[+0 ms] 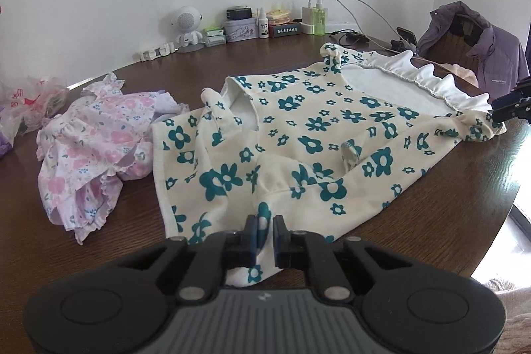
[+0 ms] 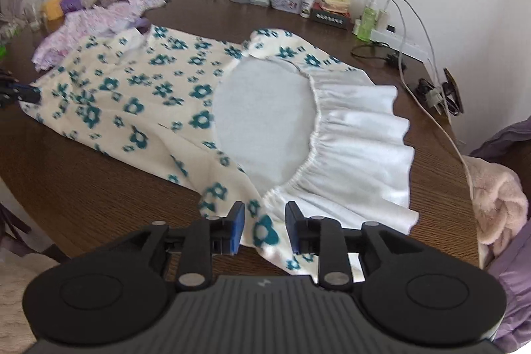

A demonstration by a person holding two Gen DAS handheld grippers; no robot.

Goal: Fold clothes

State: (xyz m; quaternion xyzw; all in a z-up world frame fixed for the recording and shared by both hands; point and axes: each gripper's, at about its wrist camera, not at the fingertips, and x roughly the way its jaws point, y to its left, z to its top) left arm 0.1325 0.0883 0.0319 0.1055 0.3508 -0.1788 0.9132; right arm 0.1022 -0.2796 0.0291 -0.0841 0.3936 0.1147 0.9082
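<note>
A cream dress with teal flowers (image 1: 298,128) and a white ruffled collar (image 2: 358,148) lies spread on the brown table (image 1: 448,188). In the left wrist view my left gripper (image 1: 267,231) is shut on the dress's near edge, with bunched cloth pinched in the narrow gap. My right gripper (image 2: 265,228) stands open astride a flowered sleeve (image 2: 265,233) beside the collar; the cloth lies flat between its blue pads (image 2: 237,226). Each gripper also shows in the other view: the right gripper (image 1: 509,108) at the far sleeve, the left gripper (image 2: 23,95) at the dress's far corner.
A crumpled pink floral garment (image 1: 96,151) lies left of the dress. Along the wall stand a white speaker figure (image 1: 187,29), tins, bottles and a power strip (image 2: 405,43) with cables. A purple jacket (image 1: 481,55) and pink fluffy cloth (image 2: 497,204) sit at the right edge.
</note>
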